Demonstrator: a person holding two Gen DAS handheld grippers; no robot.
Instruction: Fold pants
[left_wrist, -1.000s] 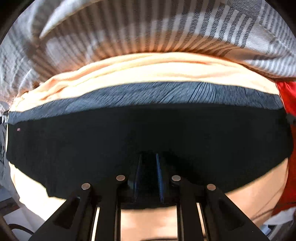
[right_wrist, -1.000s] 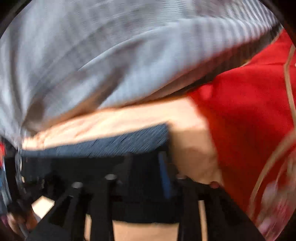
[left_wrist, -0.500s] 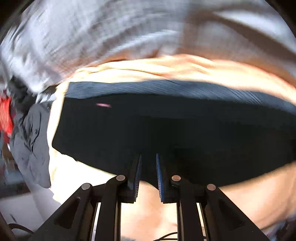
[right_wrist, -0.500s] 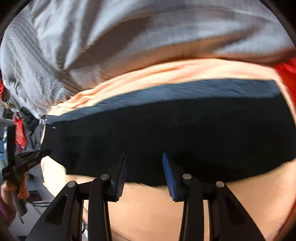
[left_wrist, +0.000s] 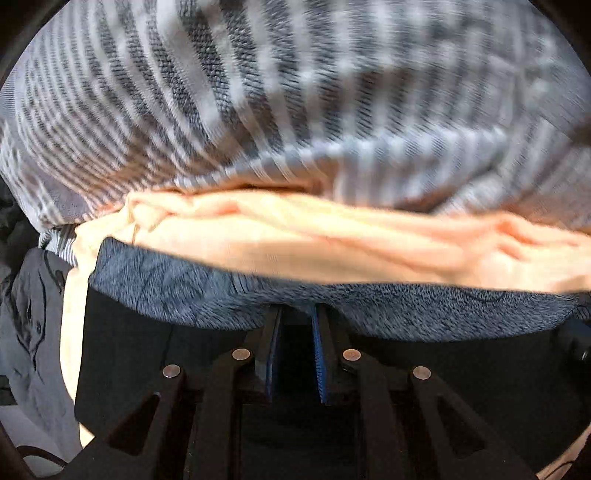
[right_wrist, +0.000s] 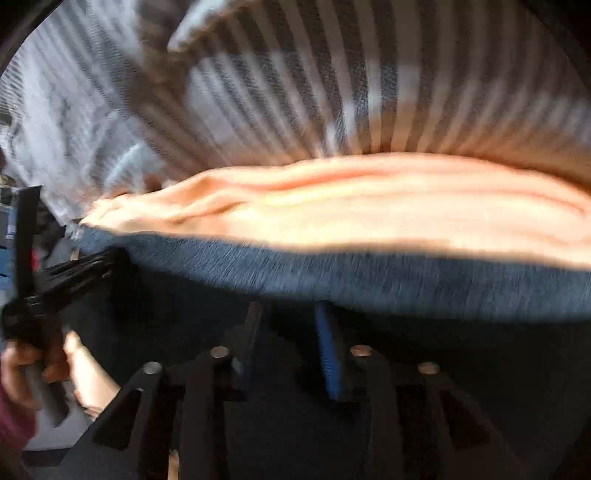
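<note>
Nearest in the left wrist view, the left gripper (left_wrist: 295, 314) points steeply down with its jaws narrow, the blue pads close together; dark cloth of the pants (left_wrist: 147, 354) fills the slim gap between them, so it is clamped on the pants. The black part of the pants spreads under and around the fingers, and just beyond the tips runs the speckled grey-blue waistband (left_wrist: 424, 306), stretched across from left to right. Beyond that lies a peach sheet (left_wrist: 314, 240), rumpled into soft folds. Farthest, a grey and white striped blanket (left_wrist: 258, 92) fills the top of the view. At the left edge a grey garment (left_wrist: 26, 314) hangs beside the sheet.

In the right wrist view, the right gripper (right_wrist: 288, 314) also points down over the black pants (right_wrist: 461, 369). Its jaws are closing, with dark cloth between them, though motion blur hides whether the pads press on it yet. The waistband (right_wrist: 369, 273) crosses just past the tips, then the peach sheet (right_wrist: 351, 203), then the striped blanket (right_wrist: 332, 92). At far left the left gripper (right_wrist: 96, 266) meets the waistband's end, held by a hand (right_wrist: 22, 369).
</note>
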